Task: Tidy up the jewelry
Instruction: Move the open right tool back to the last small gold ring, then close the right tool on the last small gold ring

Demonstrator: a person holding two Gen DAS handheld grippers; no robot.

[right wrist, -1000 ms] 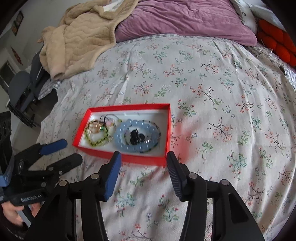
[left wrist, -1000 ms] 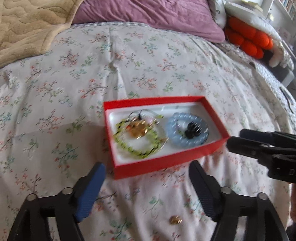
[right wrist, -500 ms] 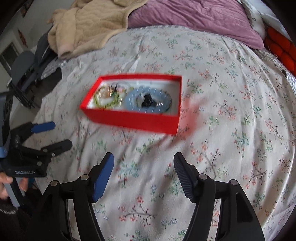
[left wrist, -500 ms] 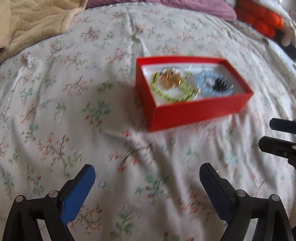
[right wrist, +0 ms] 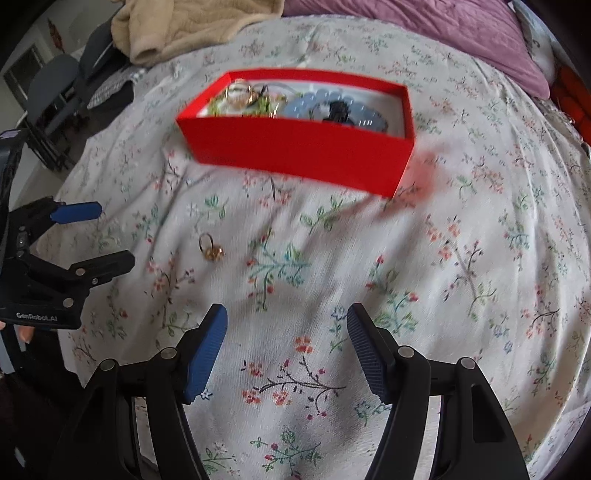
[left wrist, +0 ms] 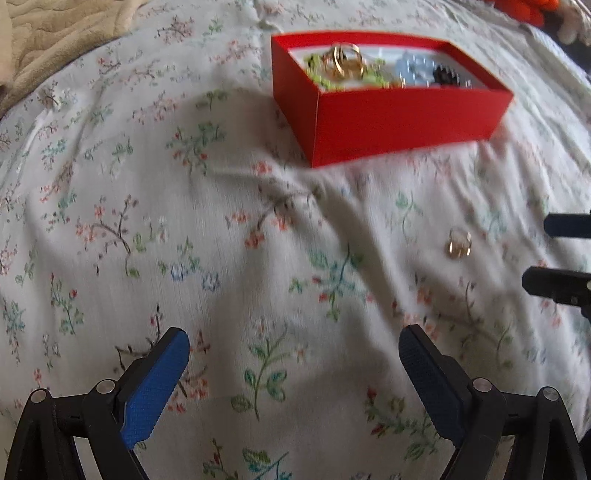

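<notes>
A red box (left wrist: pixel 402 122) (right wrist: pixel 295 147) stands on the floral bedspread. It holds a green bead bracelet (left wrist: pixel 321 75), gold rings (left wrist: pixel 345 62) (right wrist: pixel 238 94), a blue bead bracelet (right wrist: pixel 306 109) and a black piece (right wrist: pixel 338 109). A loose gold ring (left wrist: pixel 458 242) (right wrist: pixel 210 247) lies on the bedspread in front of the box. My left gripper (left wrist: pixel 293 363) is open and empty, low over the bedspread; it also shows in the right wrist view (right wrist: pixel 107 236). My right gripper (right wrist: pixel 286 332) is open and empty; its fingers (left wrist: pixel 554 282) show beside the ring.
A beige blanket (right wrist: pixel 184 26) and a purple pillow (right wrist: pixel 443 26) lie at the far end of the bed. A dark chair (right wrist: pixel 55 92) stands off the bed's left edge. Orange cushions (right wrist: pixel 572 99) sit at the far right.
Both grippers have pulled back from the box and dropped lower over the bedspread. The box now sits farther away in both views. The loose ring has come into view.
</notes>
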